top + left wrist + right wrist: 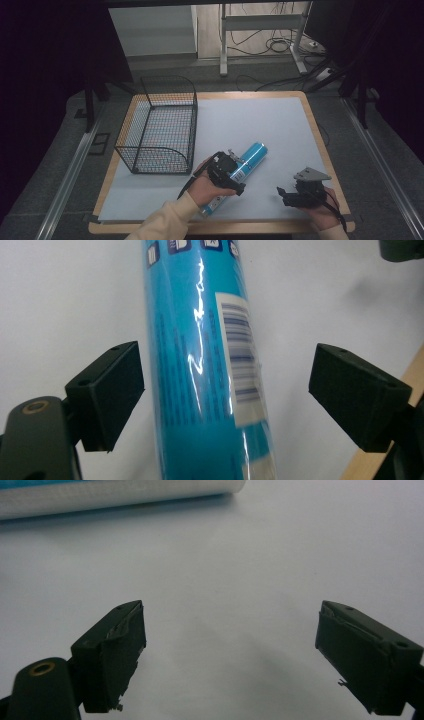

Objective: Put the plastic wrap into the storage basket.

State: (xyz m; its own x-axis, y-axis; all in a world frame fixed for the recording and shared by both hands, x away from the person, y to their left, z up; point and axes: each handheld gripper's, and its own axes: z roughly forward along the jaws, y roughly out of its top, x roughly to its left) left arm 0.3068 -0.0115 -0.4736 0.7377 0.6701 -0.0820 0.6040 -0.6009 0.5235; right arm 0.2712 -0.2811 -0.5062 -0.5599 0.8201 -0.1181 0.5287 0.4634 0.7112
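A blue tube (pixel 247 160) with a white barcode label lies slanted on the white mat near the table's front. My left gripper (pixel 231 176) hangs over the tube's middle, held by a hand in a cream sleeve. In the left gripper view the blue tube (pixel 205 365) runs up between my two black pads (pixel 107 397), and a gap shows on each side, so the left gripper (pixel 225 390) is open around it. My right gripper (pixel 286 196) rests low at the front right, open with nothing between its jaws (pixel 230 650). The tube's (pixel 115 495) pale end lies beyond it.
A black wire basket (pixel 160 125) stands empty on the left part of the mat. The wooden table edge (pixel 320 140) borders the white mat (pixel 250 120). Bare mat lies behind the tube and between the two grippers.
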